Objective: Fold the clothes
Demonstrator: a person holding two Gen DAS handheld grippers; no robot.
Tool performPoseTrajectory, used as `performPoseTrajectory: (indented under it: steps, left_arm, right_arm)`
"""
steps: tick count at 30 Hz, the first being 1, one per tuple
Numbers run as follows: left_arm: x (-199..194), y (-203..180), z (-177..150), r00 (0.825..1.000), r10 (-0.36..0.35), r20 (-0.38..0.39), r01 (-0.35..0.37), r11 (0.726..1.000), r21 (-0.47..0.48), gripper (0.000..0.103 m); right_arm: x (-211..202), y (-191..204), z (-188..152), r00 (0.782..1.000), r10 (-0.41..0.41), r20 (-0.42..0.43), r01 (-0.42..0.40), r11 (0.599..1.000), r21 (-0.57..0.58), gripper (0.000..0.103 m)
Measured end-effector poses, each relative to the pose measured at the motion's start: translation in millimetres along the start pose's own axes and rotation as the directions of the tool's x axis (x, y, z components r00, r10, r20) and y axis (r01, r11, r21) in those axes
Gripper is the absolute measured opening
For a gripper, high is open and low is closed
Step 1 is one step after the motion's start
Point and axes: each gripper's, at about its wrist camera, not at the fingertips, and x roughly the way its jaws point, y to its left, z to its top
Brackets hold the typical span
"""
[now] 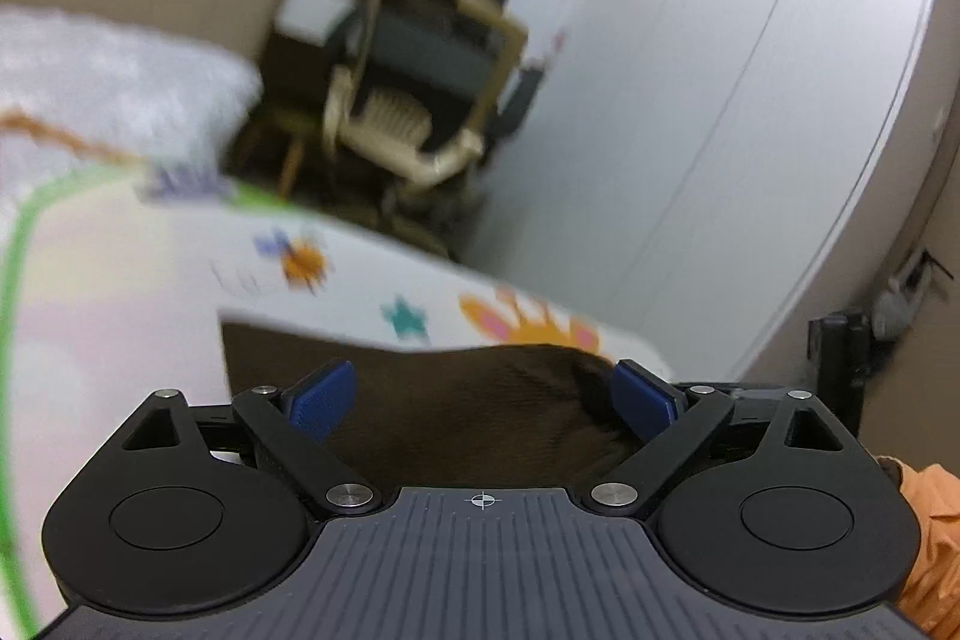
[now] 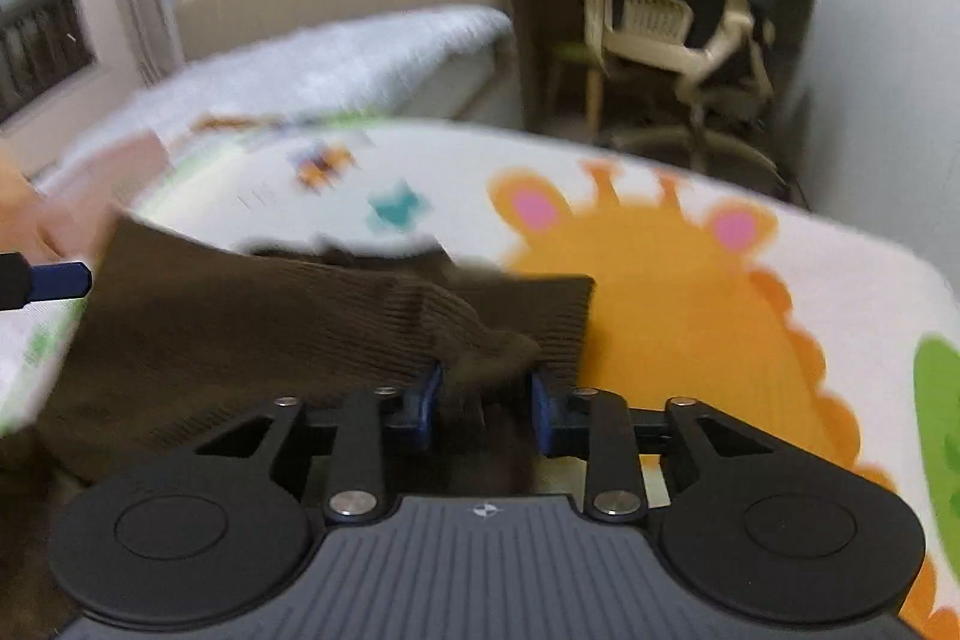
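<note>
Both grippers at brown garment [image 2: 252,328]: right gripper [image 2: 483,400] pinching bunched edge.

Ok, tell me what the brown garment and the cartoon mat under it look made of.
Brown garment: looks like ribbed knit, soft and matte; fine parallel ribs show. Cartoon mat: smooth printed surface, probably foam or vinyl, though blur leaves that open.

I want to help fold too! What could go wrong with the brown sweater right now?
The right gripper pinches only a small bunched bit of the brown sweater, so it might slip out. The left gripper is wide open over the cloth, so that side could sag and fold crooked on the cartoon blanket.
</note>
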Motion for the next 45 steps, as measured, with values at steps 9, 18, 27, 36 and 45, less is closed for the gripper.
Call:
performPoseTrajectory:
  steps: [9,18,27,36,45]
  left_arm:
    - [30.5,26.1,-3.5,0.991,0.081,-0.104,-0.083,0.996,-0.011,0.096]
    - [37.3,51.3,2.8,0.977,0.172,-0.122,-0.177,0.984,-0.030,0.096]
    - [11.7,96.8,15.7,0.982,0.114,-0.148,-0.148,0.960,-0.239,0.096]
    - [46.0,114.1,11.8,0.979,0.061,-0.194,-0.125,0.933,-0.337,0.095]
    - [47.2,108.8,8.2,0.978,0.045,-0.202,-0.100,0.957,-0.272,0.085]
  right_arm:
    - [-29.7,-2.5,4.2,0.993,-0.025,0.117,0.031,0.998,-0.050,0.057]
    - [11.3,5.4,3.0,1.000,-0.026,0.002,0.026,0.994,-0.104,0.058]
    - [8.7,-39.0,34.9,0.998,0.065,0.011,-0.066,0.987,0.148,0.060]
    - [29.7,-54.6,46.2,0.994,0.111,0.016,-0.111,0.952,0.286,0.060]
    - [6.6,-29.9,35.1,0.999,0.053,-0.011,-0.053,0.998,0.026,0.060]
